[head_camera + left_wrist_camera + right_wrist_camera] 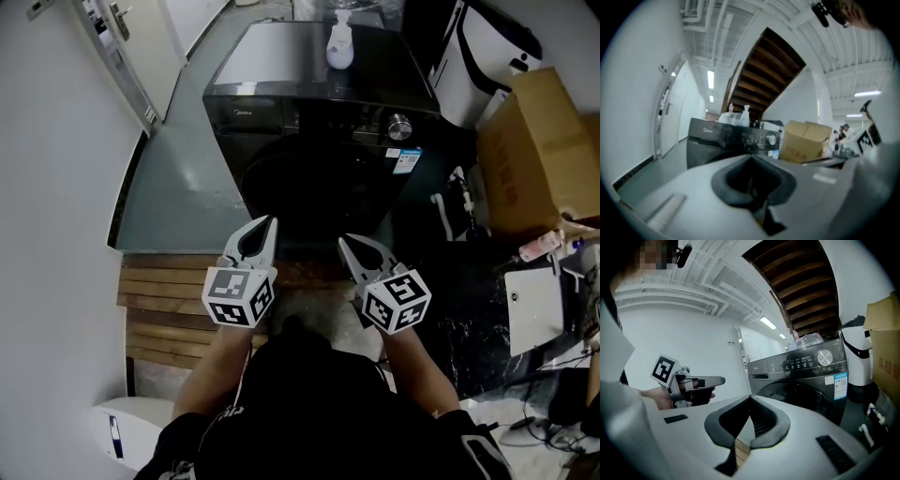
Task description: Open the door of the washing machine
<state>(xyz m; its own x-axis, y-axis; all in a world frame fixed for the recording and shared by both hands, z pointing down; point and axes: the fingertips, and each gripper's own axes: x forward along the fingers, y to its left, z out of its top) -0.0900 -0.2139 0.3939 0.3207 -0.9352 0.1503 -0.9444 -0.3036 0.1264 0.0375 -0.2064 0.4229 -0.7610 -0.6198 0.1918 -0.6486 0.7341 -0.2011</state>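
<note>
Left gripper (pixel 268 226) and right gripper (pixel 346 243), both closed and empty, point toward the door (pixel 314 192) at 12 o'clock, likely to reach it.

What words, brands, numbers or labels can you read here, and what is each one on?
"Midea": faint logo at the left end of the washing machine control panel.
"12": beside the dial; whatever follows it is unreadable.
Blue sticker under the dial: print too small to read.
Cardboard box: red characters, too blurred to read.
Control panel button labels: too small to read.
</note>
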